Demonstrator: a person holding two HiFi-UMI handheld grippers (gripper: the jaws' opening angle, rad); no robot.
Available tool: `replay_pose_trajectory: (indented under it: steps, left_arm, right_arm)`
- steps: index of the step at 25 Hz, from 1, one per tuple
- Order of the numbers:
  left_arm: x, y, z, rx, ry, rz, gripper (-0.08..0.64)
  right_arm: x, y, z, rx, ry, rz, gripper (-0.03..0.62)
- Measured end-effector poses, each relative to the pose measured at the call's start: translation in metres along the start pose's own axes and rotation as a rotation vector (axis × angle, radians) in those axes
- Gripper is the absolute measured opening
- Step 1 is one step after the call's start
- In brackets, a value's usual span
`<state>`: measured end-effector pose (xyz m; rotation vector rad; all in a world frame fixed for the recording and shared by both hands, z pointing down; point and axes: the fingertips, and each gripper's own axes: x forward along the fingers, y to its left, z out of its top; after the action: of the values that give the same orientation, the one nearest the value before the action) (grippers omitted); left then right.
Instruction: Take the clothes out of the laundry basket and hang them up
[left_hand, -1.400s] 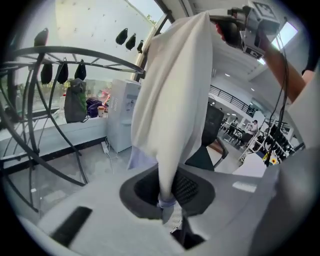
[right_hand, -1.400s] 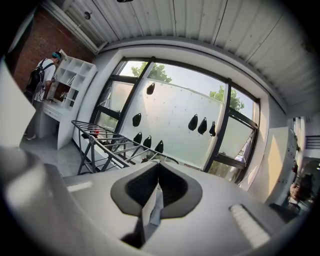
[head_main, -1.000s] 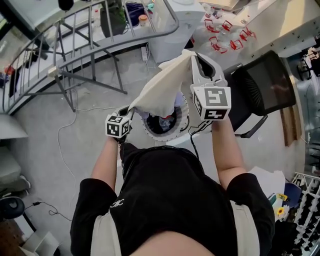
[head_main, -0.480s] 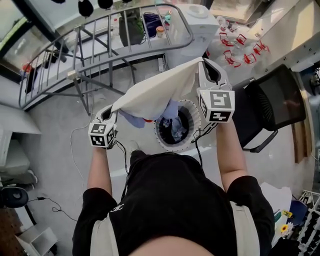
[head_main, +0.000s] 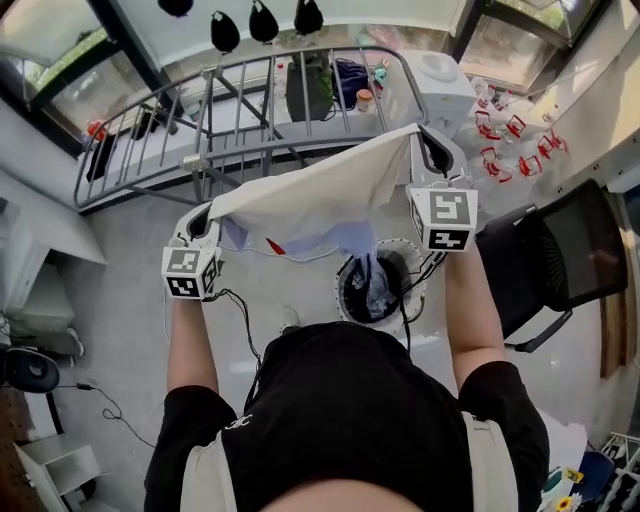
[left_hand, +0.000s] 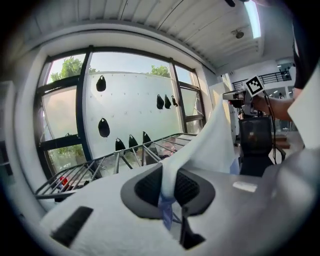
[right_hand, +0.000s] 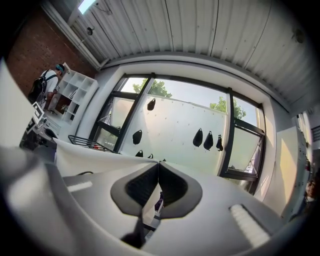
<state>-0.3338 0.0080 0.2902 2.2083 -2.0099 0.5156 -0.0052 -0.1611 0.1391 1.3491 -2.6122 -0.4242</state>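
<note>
**Onlooker A:** Well, what is each gripper doing?

**Onlooker B:** Left gripper (head_main: 203, 218), lower left of the head view: jaws almost together, pinching one corner of the cream cloth (head_main: 320, 195). In the left gripper view the fabric rises from between the pads, and a bluish strip hangs below them. Right gripper (head_main: 430, 148), upper right: jaws closed on the opposite corner. The right gripper view shows a thin edge of cloth caught between the pads.

**Onlooker A:** And where is the cloth?

**Onlooker B:** In the air, spread between the two grippers and clear of the laundry basket (head_main: 343, 303). The basket stands on the floor just below, with other clothes inside. The cloth's long axis runs corner to corner, left to right across the person's front, and the lower edge sags. A pale blue layer (head_main: 348, 240) shows beneath it.

**Onlooker A:** Which way does the drying rack lie?

**Onlooker B:** Drying rack (head_main: 250, 100): ahead of the cloth, beyond both grippers. Its near rail runs roughly alongside the cloth's long axis. The right gripper appears nearer the rack's curved end. The left gripper sits just short of the near rail.

**Onlooker A:** So what does the next move turn on?

**Onlooker B:** By my judgement, on carrying both corners forward together with the top edge kept taut and parallel to the rail, so that the cloth drapes over it. The right side would probably reach the rack first.
</note>
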Motion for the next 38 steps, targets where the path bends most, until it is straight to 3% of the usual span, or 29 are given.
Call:
replay_pose_trajectory:
  steps: [10,18,24,31,38]
  left_arm:
    - [-0.006,0.087,0.067,0.080,-0.055,0.108,0.029]
    - [0.011,0.145,0.113,0.180,-0.060,0.122,0.029]
    - [0.034,0.195,0.149,0.205,-0.081,0.123,0.031]
    - [0.083,0.242,0.173,0.192,-0.082,0.122,0.034]
    - [0.155,0.277,0.155,0.157,-0.006,0.127,0.034]
  right_arm:
    - [0.060,0.017,0.053,-0.141,-0.076,0.034,0.017]
    - [0.116,0.022,0.081,-0.202,-0.077,0.004,0.017]
    - [0.165,0.020,0.094,-0.303,-0.058,-0.043,0.017]
    - [0.230,0.015,0.087,-0.384,0.014,-0.083,0.017]
    - [0.297,0.016,0.040,-0.417,0.149,-0.101,0.016]
